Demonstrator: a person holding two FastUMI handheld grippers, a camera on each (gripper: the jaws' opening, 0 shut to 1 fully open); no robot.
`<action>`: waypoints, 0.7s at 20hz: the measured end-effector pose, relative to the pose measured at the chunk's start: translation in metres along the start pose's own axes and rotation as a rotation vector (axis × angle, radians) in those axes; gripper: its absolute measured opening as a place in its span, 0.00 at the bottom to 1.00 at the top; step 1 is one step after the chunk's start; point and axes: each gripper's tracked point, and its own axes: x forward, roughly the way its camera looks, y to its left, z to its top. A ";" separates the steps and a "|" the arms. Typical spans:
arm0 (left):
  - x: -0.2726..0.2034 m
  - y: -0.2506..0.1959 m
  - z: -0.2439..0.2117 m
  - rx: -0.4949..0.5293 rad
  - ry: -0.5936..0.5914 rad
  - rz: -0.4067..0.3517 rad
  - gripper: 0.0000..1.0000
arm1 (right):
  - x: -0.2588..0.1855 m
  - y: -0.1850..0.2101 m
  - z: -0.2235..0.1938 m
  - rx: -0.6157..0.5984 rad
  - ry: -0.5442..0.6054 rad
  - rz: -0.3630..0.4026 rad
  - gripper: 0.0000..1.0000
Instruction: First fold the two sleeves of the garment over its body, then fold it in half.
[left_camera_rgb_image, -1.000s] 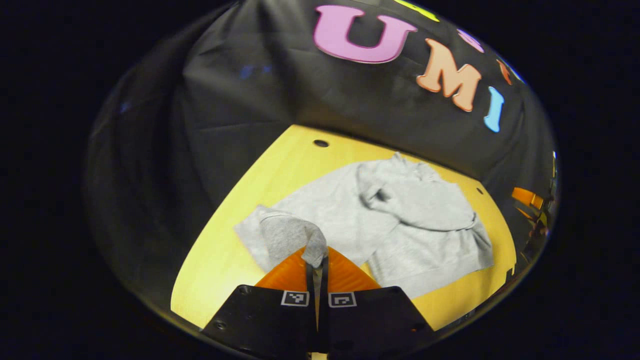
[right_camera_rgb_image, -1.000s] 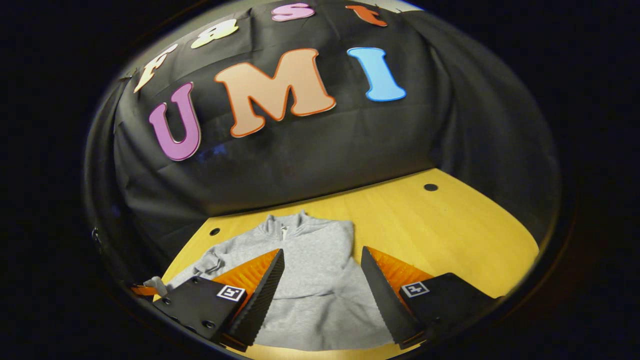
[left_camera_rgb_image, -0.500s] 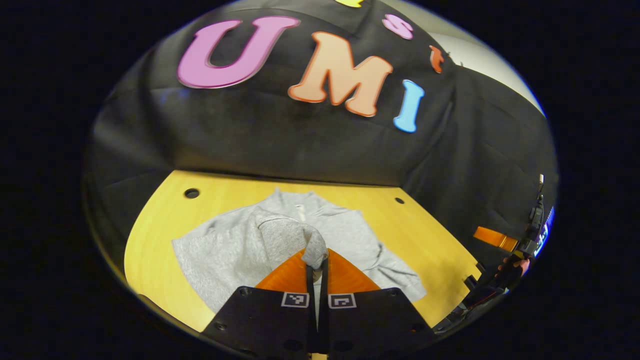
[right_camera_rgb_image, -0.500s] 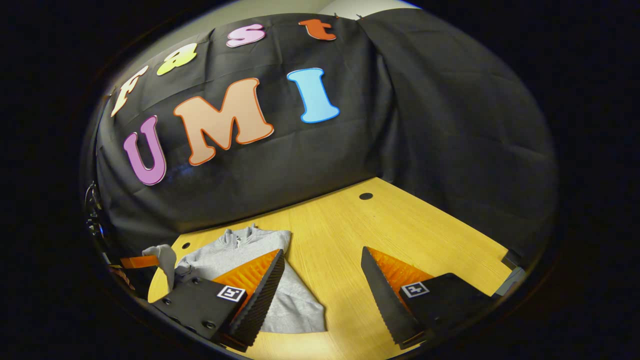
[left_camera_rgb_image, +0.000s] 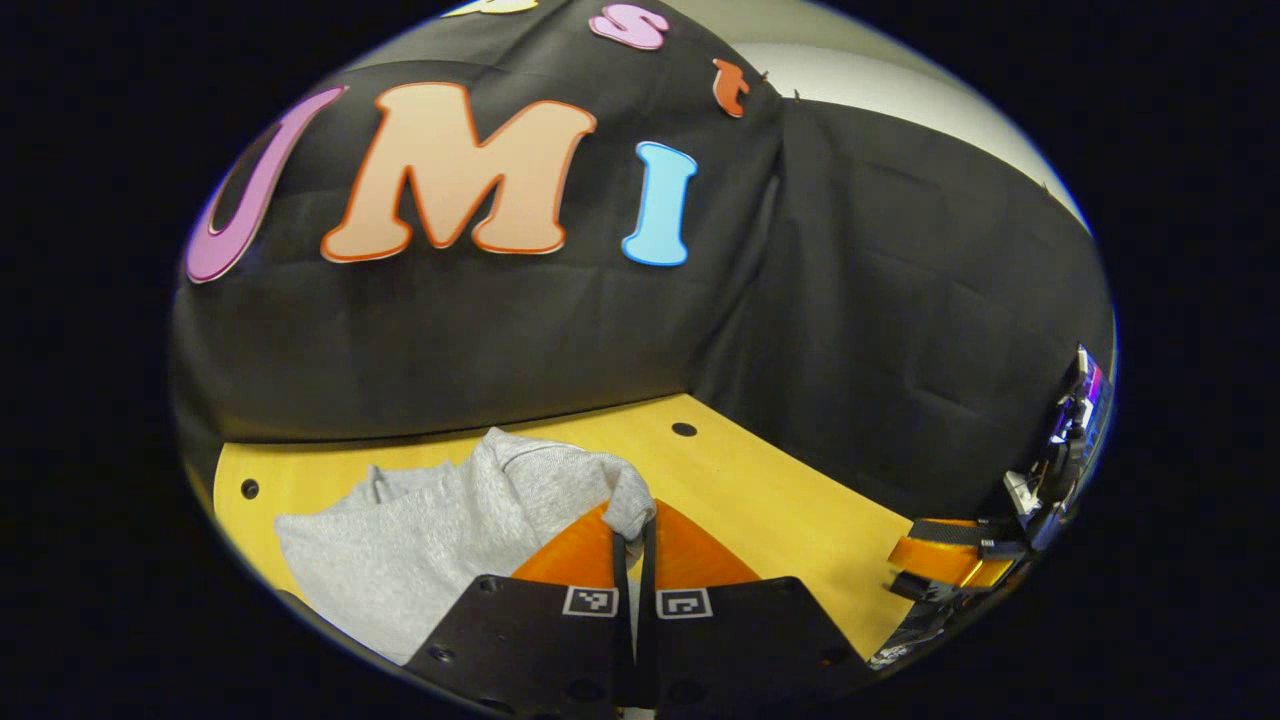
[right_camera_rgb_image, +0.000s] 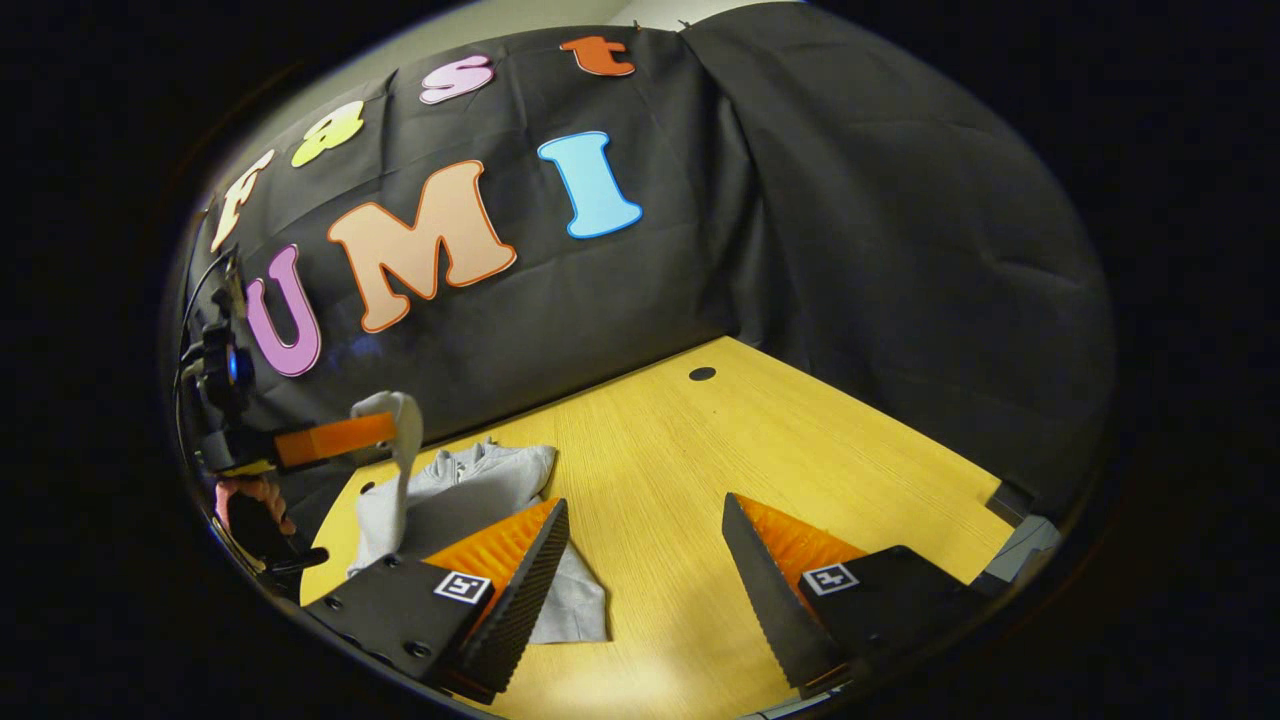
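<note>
Left hand-held gripper (left_camera_rgb_image: 634, 535) pinching sleeve cuff (left_camera_rgb_image: 628, 500), now swung rightward over garment (left_camera_rgb_image: 420, 540) (fold underway); right hand-held gripper (right_camera_rgb_image: 645, 540) spread, idle.

A: Any legible text, labels, brands or numbers?
B: None. The left gripper (left_camera_rgb_image: 634, 535) and right gripper (right_camera_rgb_image: 645, 535) each carry small square black-and-white coded markers, not readable.

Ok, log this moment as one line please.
step: sleeve fold | left gripper: shut on sleeve cuff, lifted above garment | right gripper: open, holding nothing, over table | halving: not done
</note>
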 end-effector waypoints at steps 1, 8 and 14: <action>0.013 -0.012 0.002 0.001 -0.003 -0.017 0.00 | 0.003 0.001 -0.002 -0.002 0.006 0.009 0.92; 0.081 -0.016 -0.020 0.013 0.037 0.044 0.00 | 0.023 0.011 -0.012 -0.049 0.056 0.069 0.97; 0.091 0.030 -0.065 0.002 0.084 0.155 0.93 | 0.036 0.020 -0.029 -0.087 0.124 0.115 0.97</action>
